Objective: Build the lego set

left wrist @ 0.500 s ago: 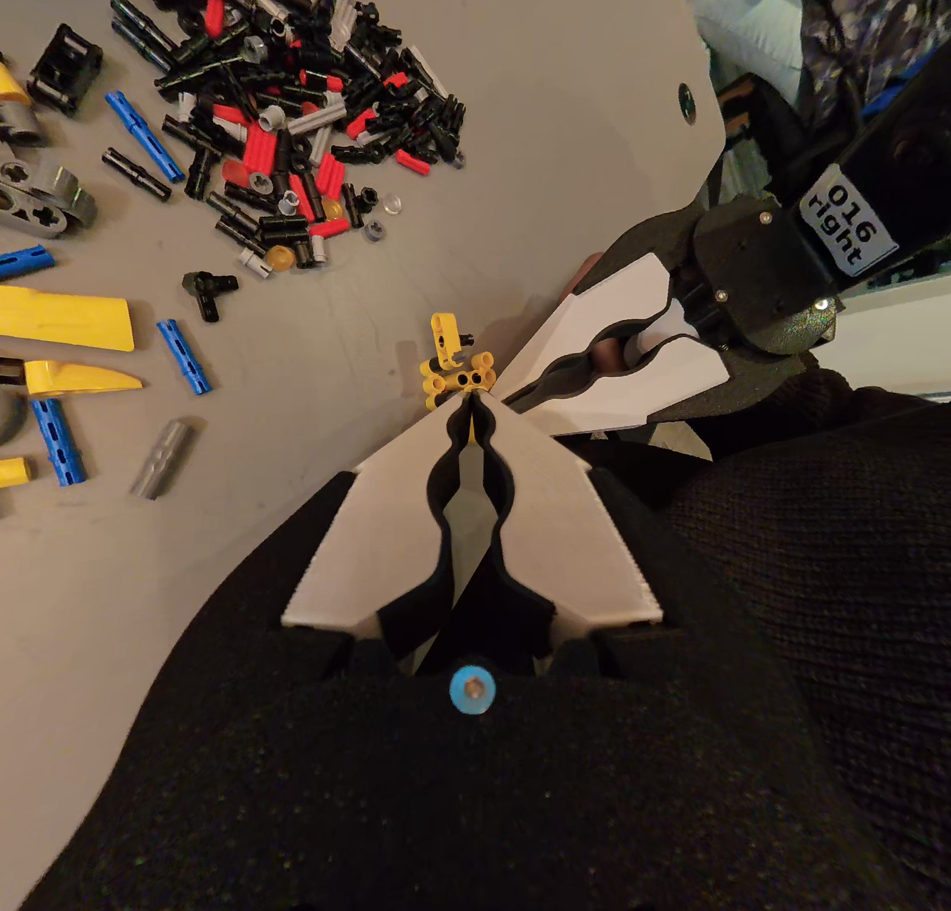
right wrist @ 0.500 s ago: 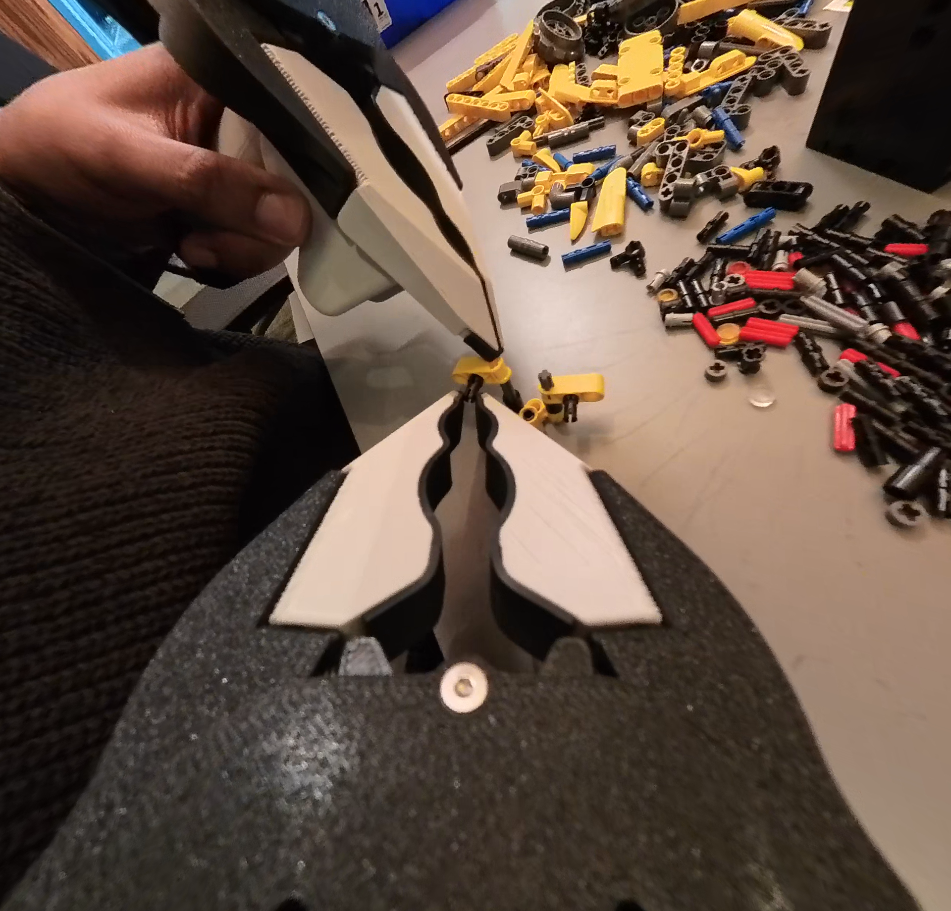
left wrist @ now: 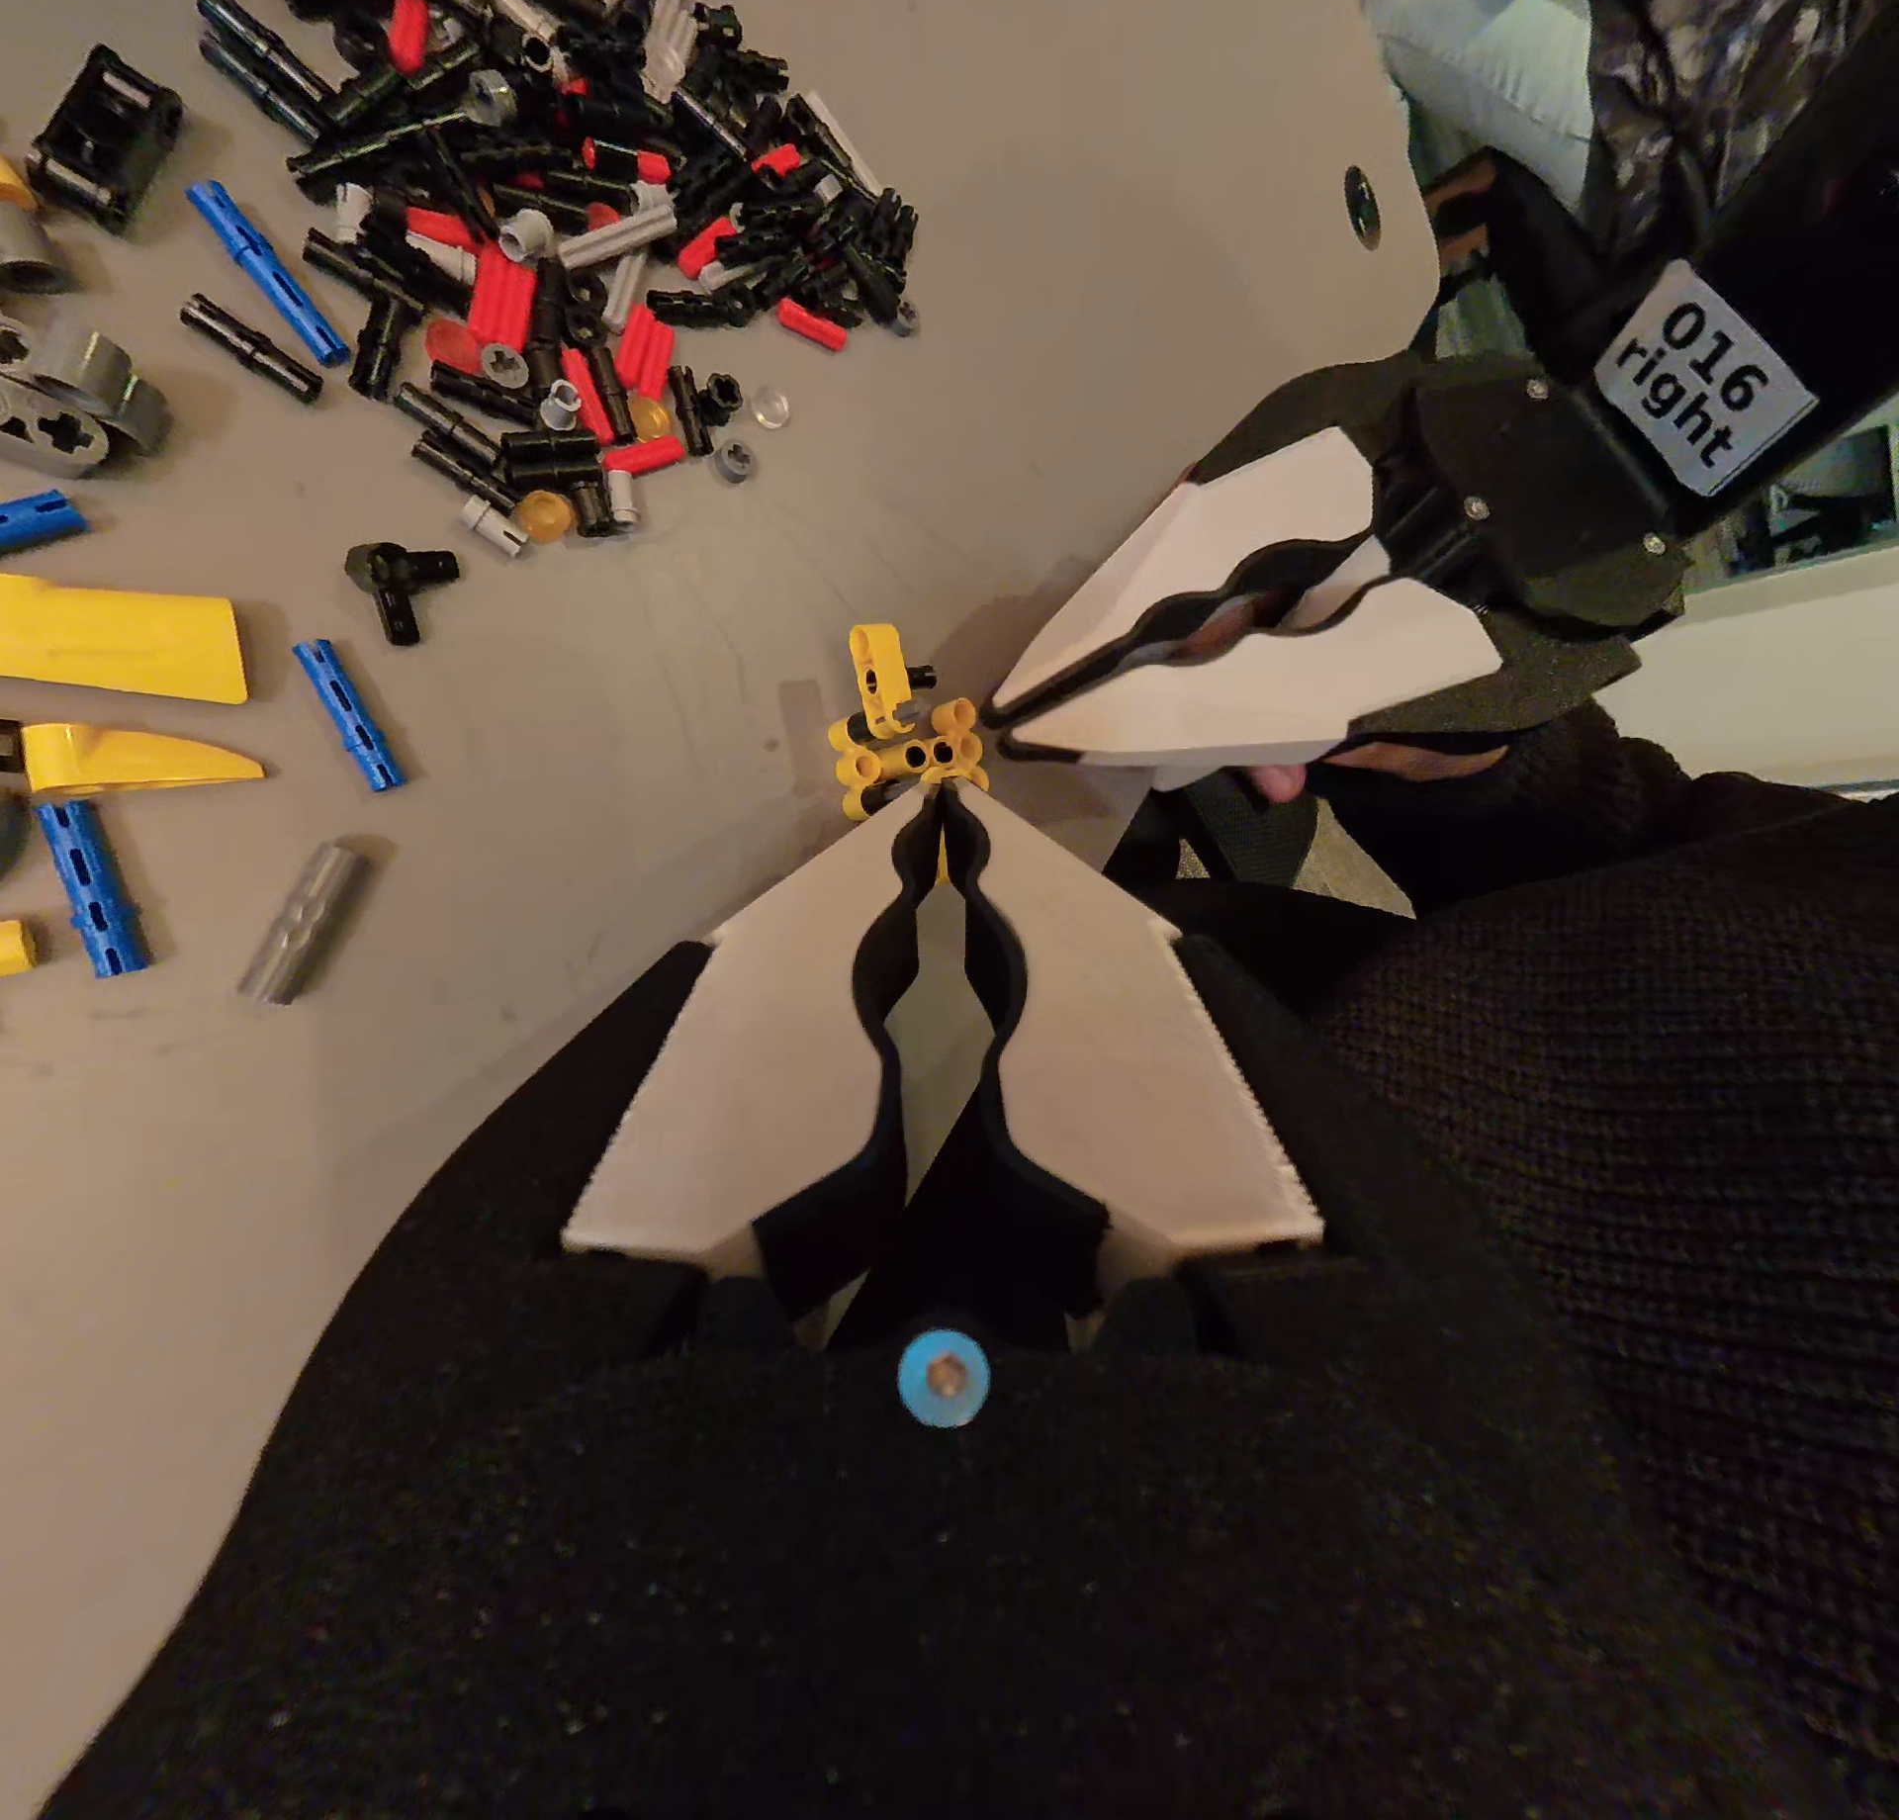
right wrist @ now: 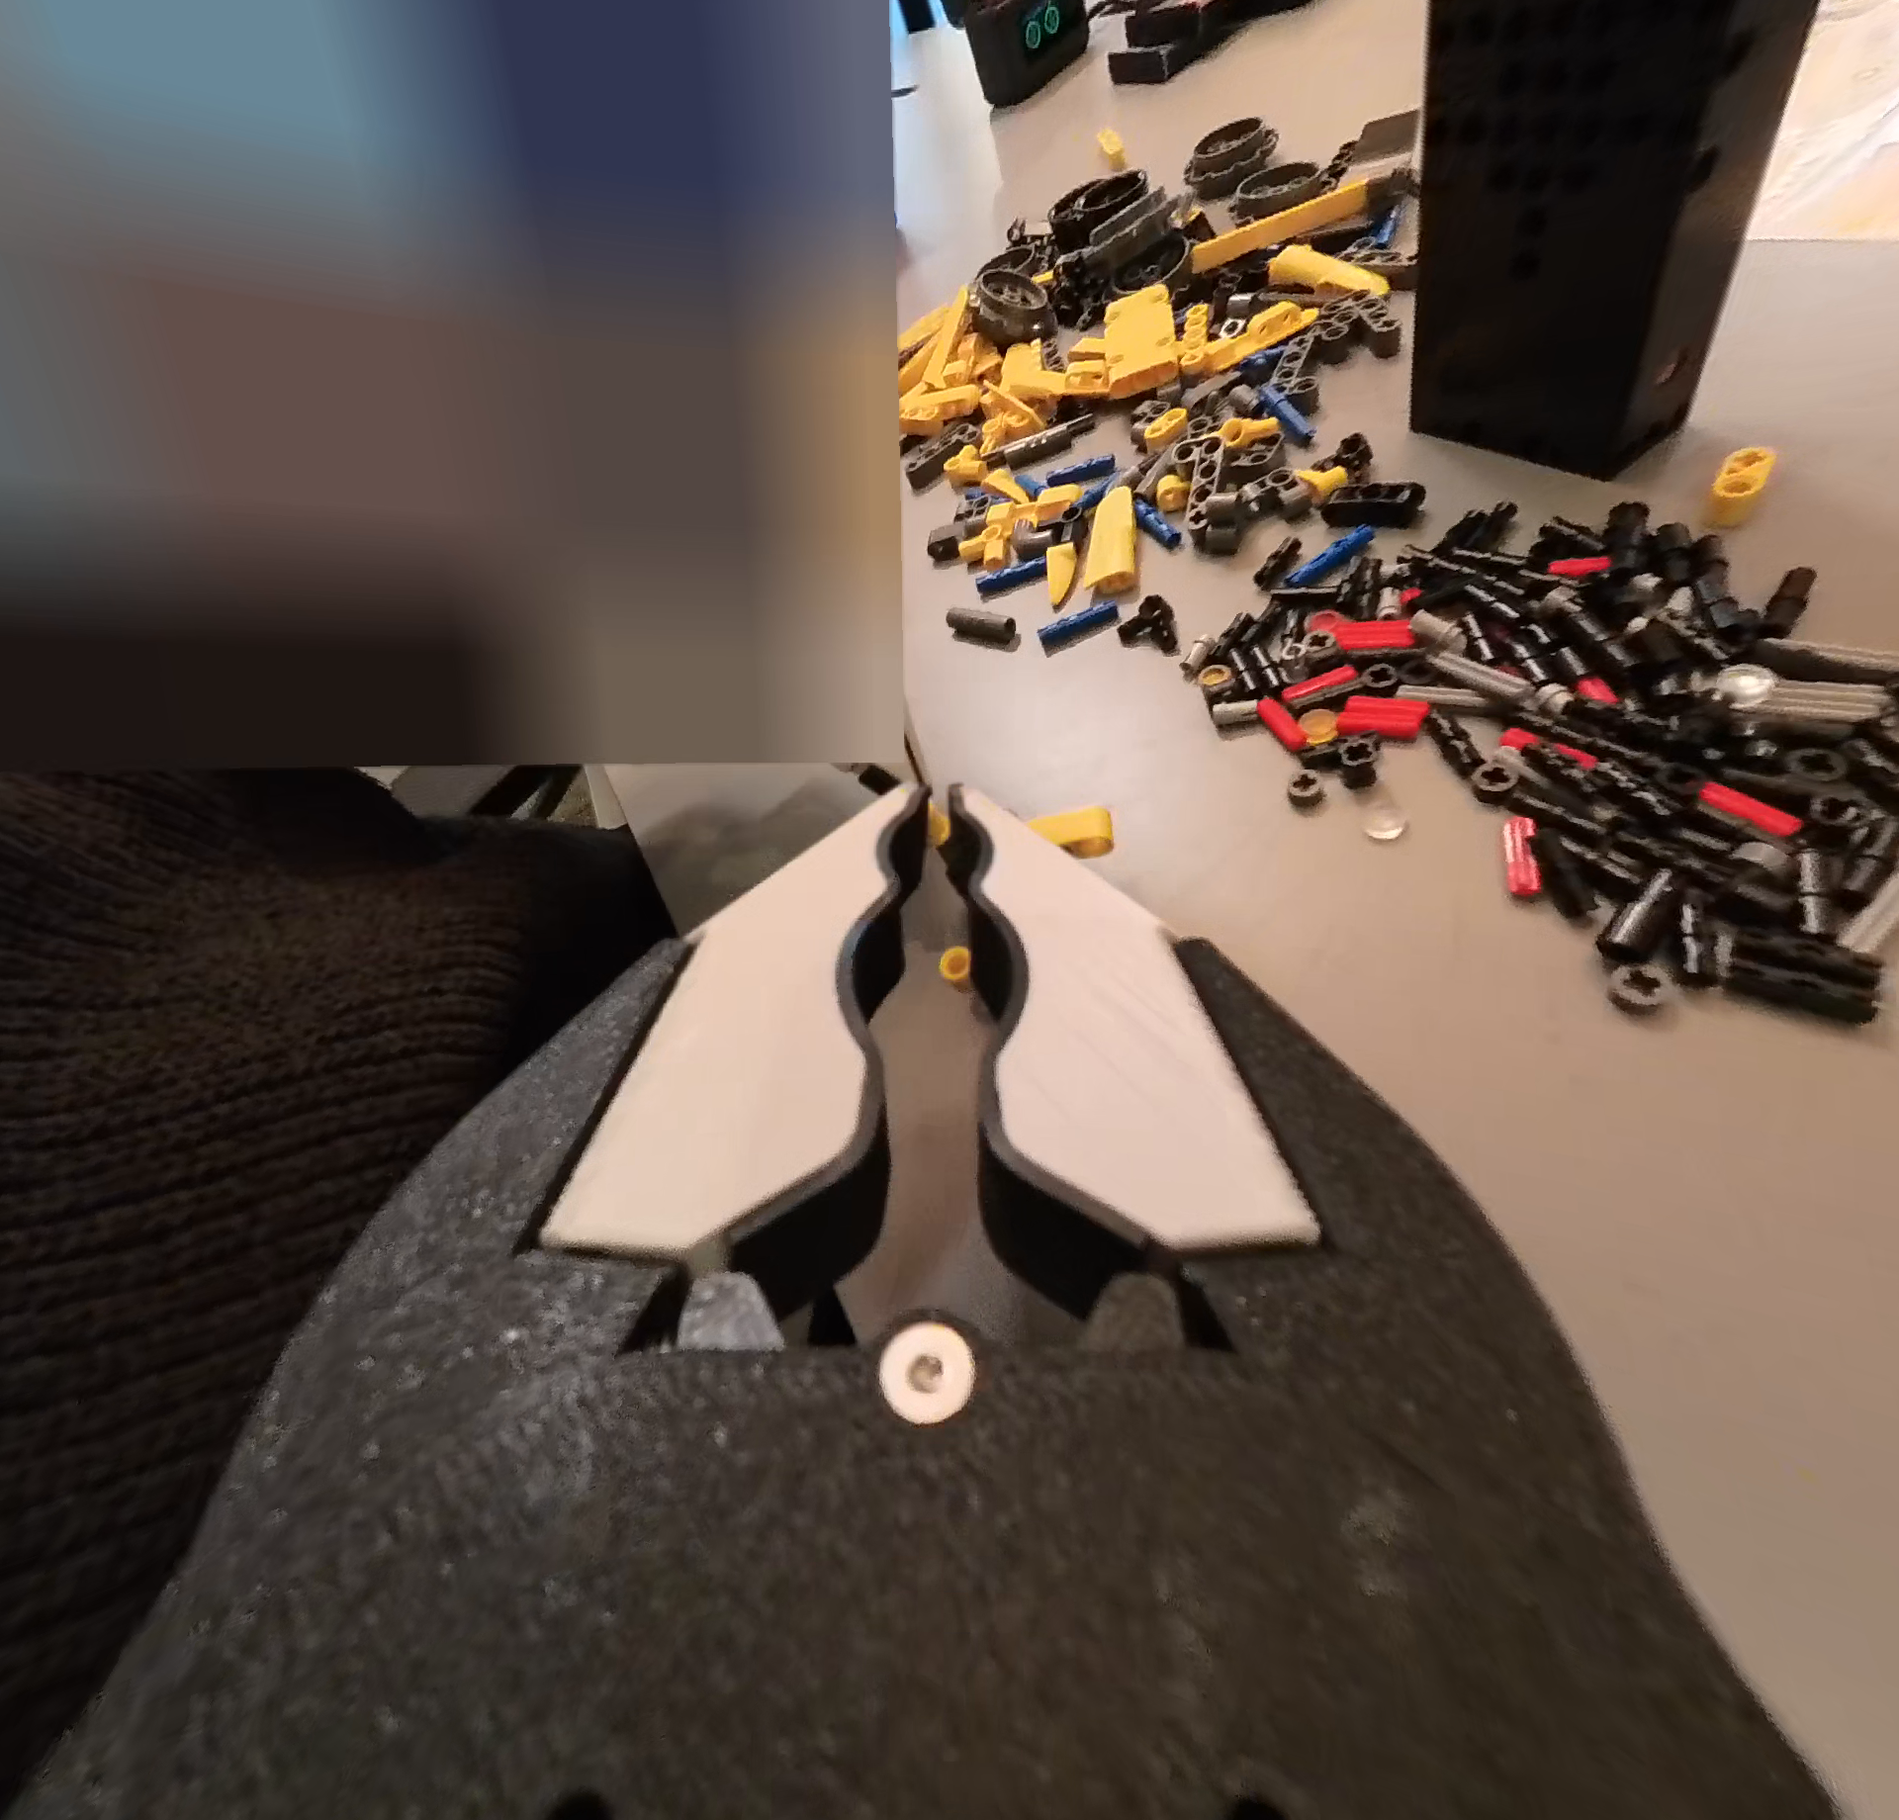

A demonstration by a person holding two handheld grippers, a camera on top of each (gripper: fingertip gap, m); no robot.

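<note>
Yellow assembly of small pinned beams sits at the centre of the left wrist view, clamped at its lower edge between the tips of the left tool, whose white fingers narrow together around it. Right tool reaches in from the right of that frame, its tips drawn nearly together with only a thin slit between them, stopping just beside the assembly; whether they touch it cannot be told. A person's dark knitted sleeve fills the lower right. On the grey worktop, a heap of black, red and grey pins lies in the upper left, with blue pins, a grey sleeve piece and yellow panels scattered along the left edge. In the right wrist view the right tool shows its tips close together with nothing clearly held, bits of yellow showing just past and between them. Beyond, a pile of yellow, black and blue parts lies in the upper middle, a tall black block stands at the upper right, and the pin heap spreads along the right
</note>
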